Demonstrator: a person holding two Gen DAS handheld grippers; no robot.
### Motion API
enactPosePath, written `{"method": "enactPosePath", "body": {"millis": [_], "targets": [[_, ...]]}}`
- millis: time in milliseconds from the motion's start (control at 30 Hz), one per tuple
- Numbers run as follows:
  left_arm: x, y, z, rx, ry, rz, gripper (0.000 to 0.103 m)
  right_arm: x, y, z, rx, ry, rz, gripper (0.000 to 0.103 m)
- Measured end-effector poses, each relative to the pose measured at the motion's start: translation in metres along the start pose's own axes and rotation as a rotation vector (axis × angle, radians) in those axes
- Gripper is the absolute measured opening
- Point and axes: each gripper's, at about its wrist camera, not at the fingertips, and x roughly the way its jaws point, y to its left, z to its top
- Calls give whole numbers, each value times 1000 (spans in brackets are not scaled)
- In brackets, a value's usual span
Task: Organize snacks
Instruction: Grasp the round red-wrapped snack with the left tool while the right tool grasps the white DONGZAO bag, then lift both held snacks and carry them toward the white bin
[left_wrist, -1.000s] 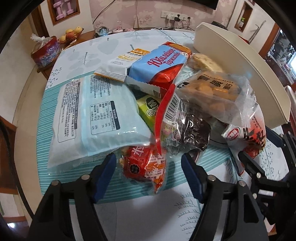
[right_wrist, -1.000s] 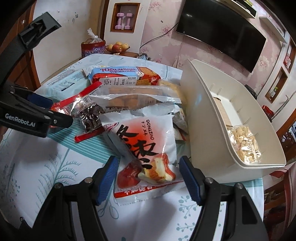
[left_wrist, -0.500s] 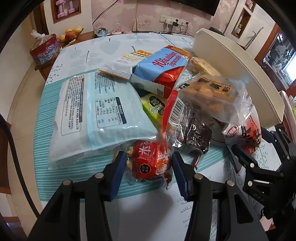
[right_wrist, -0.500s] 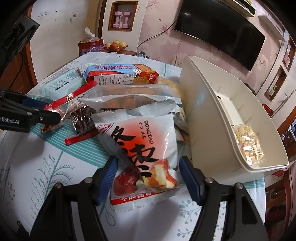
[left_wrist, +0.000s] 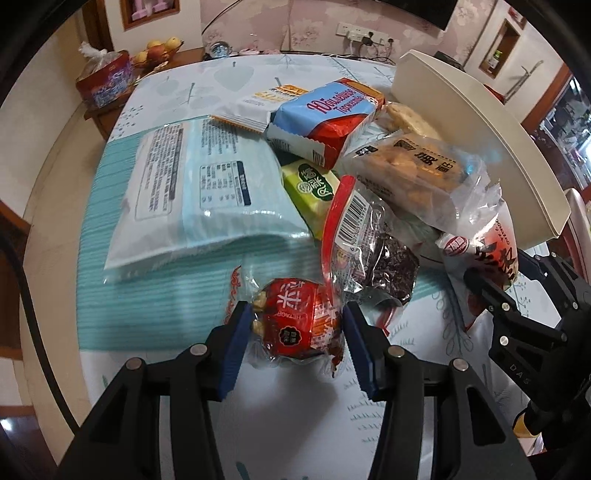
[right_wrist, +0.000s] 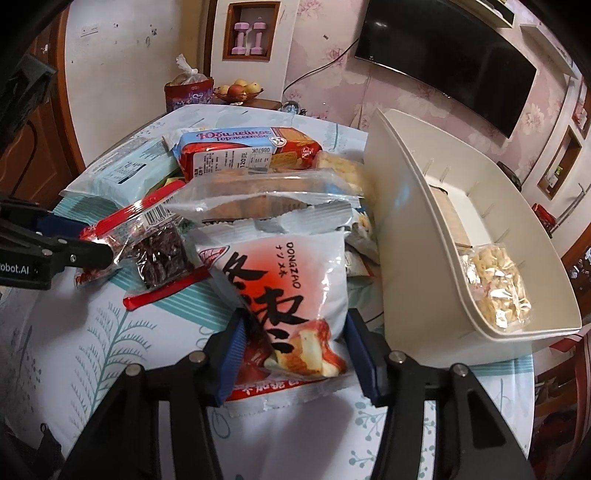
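Grasp step. Left hand-held gripper (left_wrist: 295, 332) clenched on red nut packet (left_wrist: 295, 319), well left of white bin (right_wrist: 417, 236). Right hand-held gripper (right_wrist: 293, 343) closing around Dongzao bag (right_wrist: 295, 295), pads touching, just beside bin. Next: lift, carry into bin.

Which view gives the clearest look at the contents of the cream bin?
The right wrist view. It looks into the open cream bin, showing a clear packet of pale snack pieces at its near end and the divider slots along its wall. The left wrist view shows only the bin's outer wall and rim, nothing inside.
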Motion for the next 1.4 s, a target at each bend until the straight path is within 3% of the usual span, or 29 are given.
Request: {"method": "enactPosePath", "body": {"millis": [333, 533, 633, 767, 933, 1133, 1233, 1333, 1400], "targets": [[-30, -12, -13, -125, -23, 44, 49, -20, -5, -1, -84, -20, 108, 52], [-61, -21, -12, -196, -76, 68, 49, -40, -16, 3, -122, -53, 171, 52], [-81, -26, -8, -228, -127, 70, 31, -49, -24, 7, -129, -66, 203, 52], [-105, -34, 3, -278, -197, 37, 27, -61, -36, 13, -142, -87, 237, 52], [-119, -53, 17, -271, -241, 48, 27, -77, -52, 20, -158, -119, 269, 52], [-103, -66, 16, -266, -176, 95, 27, -92, -73, 28, -170, -157, 292, 52], [-90, -67, 11, -270, -147, 113, 38, -97, -82, 29, -167, -171, 287, 52], [-73, -65, 7, -276, -102, 109, 39, -101, -88, 30, -154, -173, 278, 52], [-63, -64, 4, -268, -79, 117, 48, -101, -91, 30, -144, -173, 271, 52]]}}
